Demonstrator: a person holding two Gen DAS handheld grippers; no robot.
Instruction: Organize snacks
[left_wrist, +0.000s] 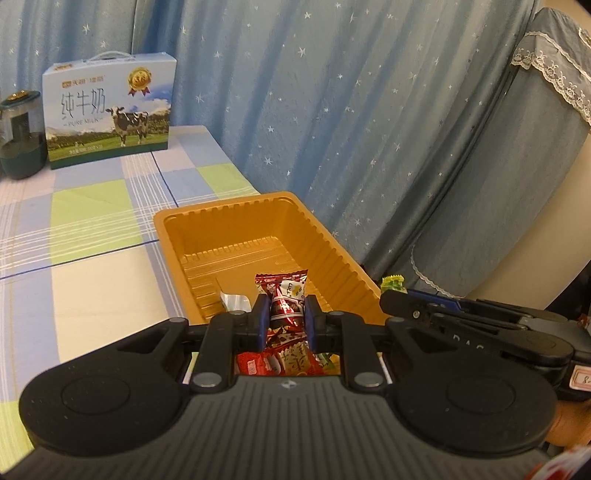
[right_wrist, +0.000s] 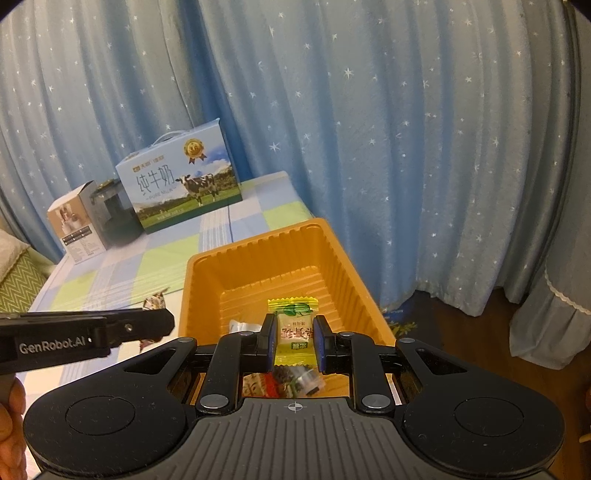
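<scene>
Step in hand: delivery. The left gripper has its jaws clamped on a red-wrapped snack, and the right gripper has its jaws clamped on a yellow-wrapped snack. Both are poised over the near end of the orange tray, where a few wrapped snacks already lie at about 6 o'clock; the right gripper sits at 3 o'clock of the left. Next move, as I judge it: let the jaws part so each snack falls inside the tray walls, not onto the checked tabletop.
</scene>
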